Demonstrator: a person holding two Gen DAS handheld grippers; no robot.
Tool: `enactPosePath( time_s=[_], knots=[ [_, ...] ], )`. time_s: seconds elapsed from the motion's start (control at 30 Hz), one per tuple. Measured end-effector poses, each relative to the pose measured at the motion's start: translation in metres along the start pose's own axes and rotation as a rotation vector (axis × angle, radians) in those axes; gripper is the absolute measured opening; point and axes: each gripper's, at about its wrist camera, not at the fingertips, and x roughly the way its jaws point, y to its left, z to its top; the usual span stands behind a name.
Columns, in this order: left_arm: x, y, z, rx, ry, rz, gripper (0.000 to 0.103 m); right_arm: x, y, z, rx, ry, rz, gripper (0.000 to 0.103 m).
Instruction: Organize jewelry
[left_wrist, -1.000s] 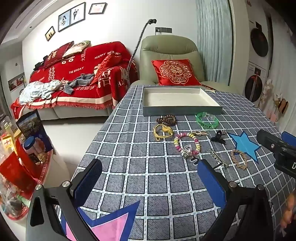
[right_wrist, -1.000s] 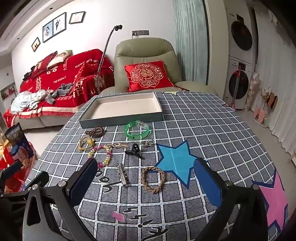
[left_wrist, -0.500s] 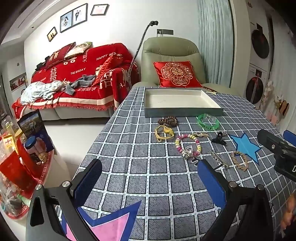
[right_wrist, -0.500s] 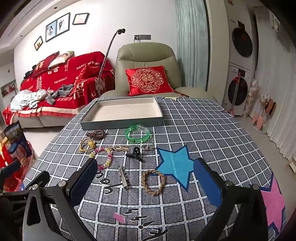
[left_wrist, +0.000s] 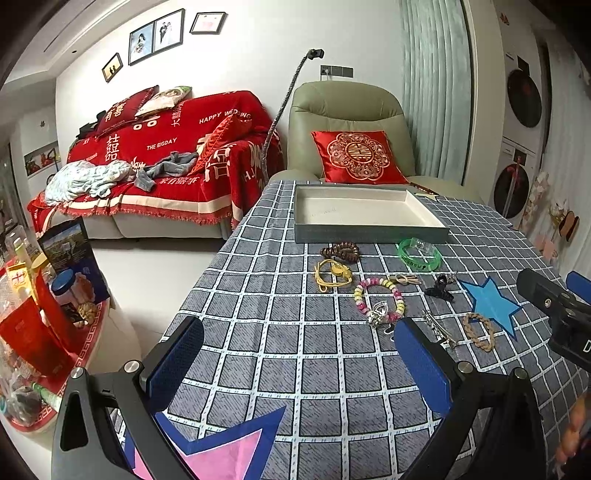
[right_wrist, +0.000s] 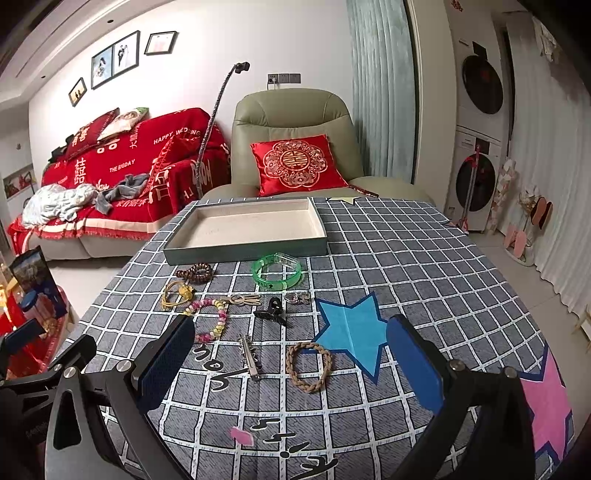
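Note:
An empty grey tray (left_wrist: 369, 233) (right_wrist: 243, 249) stands at the table's far side. In front of it lie a brown bead bracelet (left_wrist: 340, 252) (right_wrist: 195, 273), a green bangle (left_wrist: 419, 254) (right_wrist: 277, 271), a yellow cord piece (left_wrist: 332, 275) (right_wrist: 177, 292), a pink-yellow bead bracelet (left_wrist: 376, 301) (right_wrist: 212, 319), a black claw clip (left_wrist: 439, 288) (right_wrist: 272, 312), a silver hair clip (left_wrist: 437, 328) (right_wrist: 250, 356) and a braided brown ring (left_wrist: 479, 331) (right_wrist: 308, 365). My left gripper (left_wrist: 295, 358) is open and empty above the near table. My right gripper (right_wrist: 288, 363) is open and empty, hovering near the braided ring.
A checked cloth with a blue star (right_wrist: 351, 332) covers the table (left_wrist: 280, 332). A green armchair with a red cushion (right_wrist: 295, 166) stands behind it, a red sofa (left_wrist: 166, 158) to the left, washing machines (right_wrist: 480, 158) to the right. A red side table (left_wrist: 40, 314) with jars stands at left.
Both grippers have tilted slightly, so the table scene sits a little lower in both views. The jewelry has not moved and both grippers stay open.

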Motion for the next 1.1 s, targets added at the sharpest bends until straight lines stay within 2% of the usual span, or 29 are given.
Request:
enactPosePath(
  time_s=[1.1],
  knots=[
    [-0.0003, 0.002, 0.0014, 0.0, -0.006, 0.0, 0.103, -0.002, 0.0019, 0.0023, 0.003, -0.005, 0.003, 0.103]
  ],
)
